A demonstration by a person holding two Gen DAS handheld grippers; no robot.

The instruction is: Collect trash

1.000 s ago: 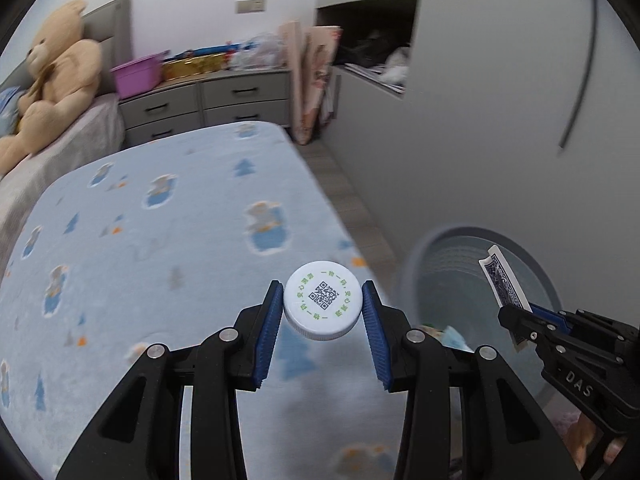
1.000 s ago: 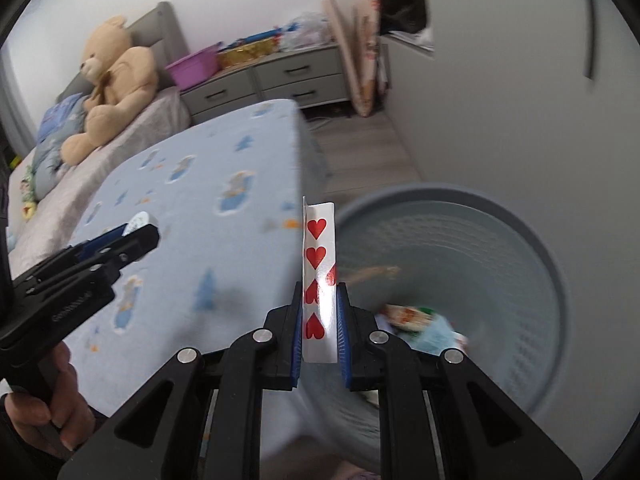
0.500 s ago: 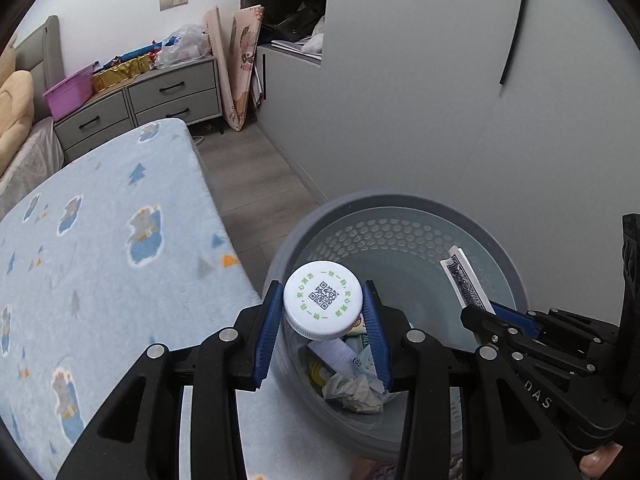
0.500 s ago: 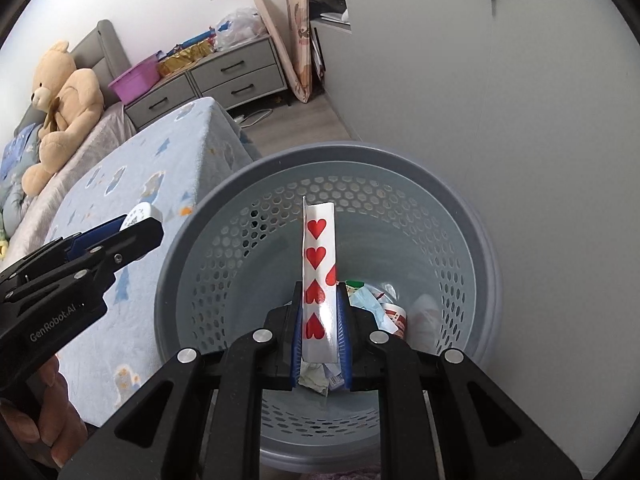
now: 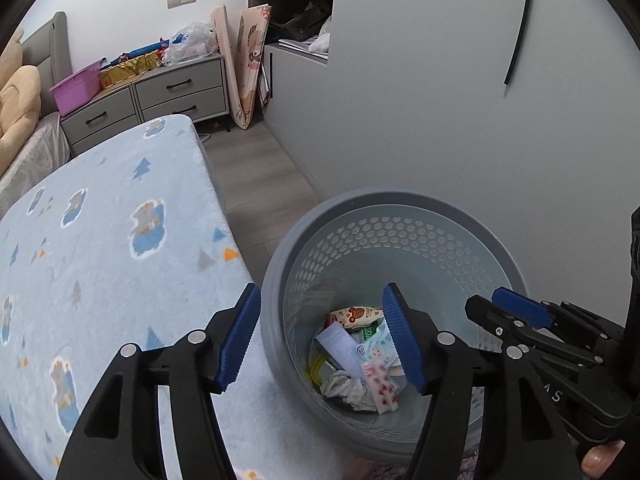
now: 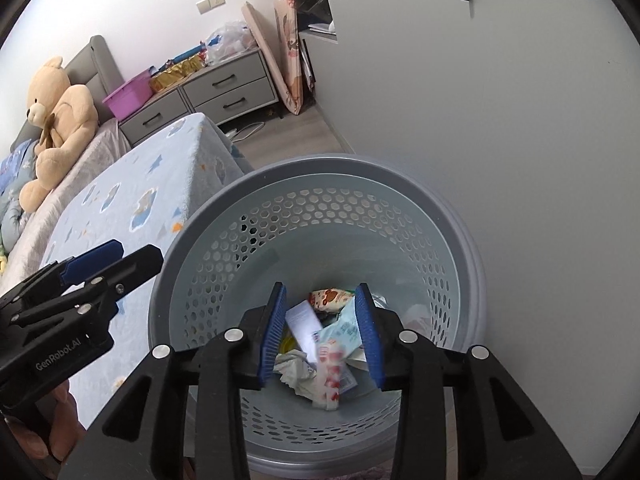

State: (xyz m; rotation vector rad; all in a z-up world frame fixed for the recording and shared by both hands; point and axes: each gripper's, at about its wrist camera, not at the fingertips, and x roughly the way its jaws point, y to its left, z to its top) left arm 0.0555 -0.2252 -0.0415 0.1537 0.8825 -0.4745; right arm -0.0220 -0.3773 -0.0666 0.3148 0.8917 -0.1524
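A grey perforated trash basket [image 5: 280, 264] [image 6: 460, 248] stands on the floor beside the bed. Both grippers hover over its mouth. My left gripper [image 5: 320, 336] is open and empty. My right gripper [image 6: 322, 332] is open and empty. The playing card with red hearts [image 5: 378, 386] [image 6: 330, 376] lies in the basket among wrappers and crumpled paper [image 5: 344, 388]. The white bottle cap is not visible among the trash. The right gripper also shows in the left wrist view [image 5: 508, 312], and the left gripper shows in the right wrist view [image 6: 120, 260].
A bed with a light blue patterned blanket [image 5: 100, 240] lies left of the basket. A grey wardrobe wall [image 5: 440, 100] stands right behind it. A drawer chest [image 5: 160, 96] and a teddy bear [image 6: 60, 112] are at the far end.
Both grippers opened over the basket. The white cap left my left gripper and the heart card left my right gripper; the card now lies among the trash.
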